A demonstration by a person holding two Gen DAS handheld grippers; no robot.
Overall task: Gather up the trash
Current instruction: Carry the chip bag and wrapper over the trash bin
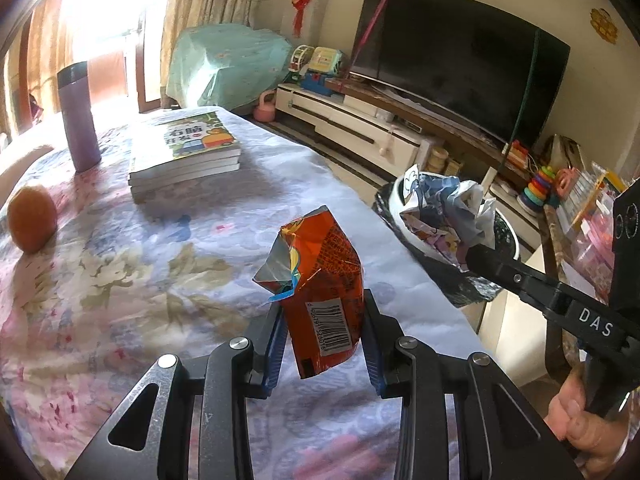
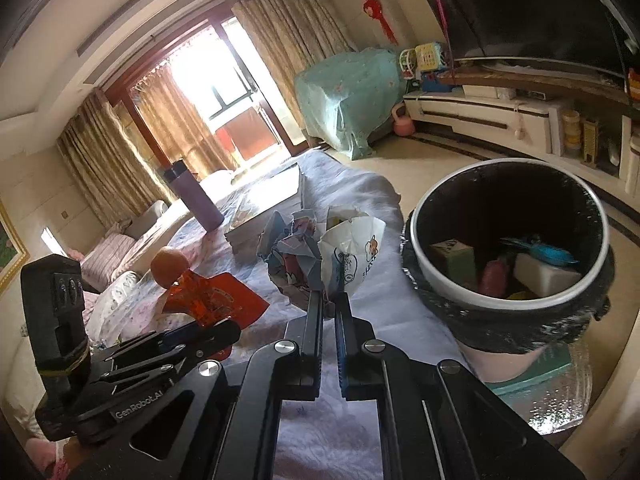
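An orange snack bag (image 1: 324, 276) with a barcode stands upright between the blue pads of my left gripper (image 1: 325, 312), which is shut on its lower half above the floral tablecloth. My right gripper (image 2: 329, 298) is shut on a crumpled wad of white and blue paper wrappers (image 2: 320, 252). The wad hangs over the table's edge, just left of the black-lined trash bin (image 2: 416, 240), which holds several discarded items. In the left wrist view the right gripper (image 1: 478, 256) holds the paper wad (image 1: 448, 208) in front of the bin (image 1: 397, 194). The right wrist view shows the left gripper (image 2: 224, 326) with the orange bag (image 2: 212, 300).
On the table (image 1: 120, 280) stand a purple bottle (image 1: 78, 120), a stack of books (image 1: 188, 152) and an orange fruit (image 1: 32, 220). A TV (image 1: 460, 60) on a white stand (image 1: 352, 124) lies beyond, with toys to the right. A hand (image 1: 576, 420) grips the right tool.
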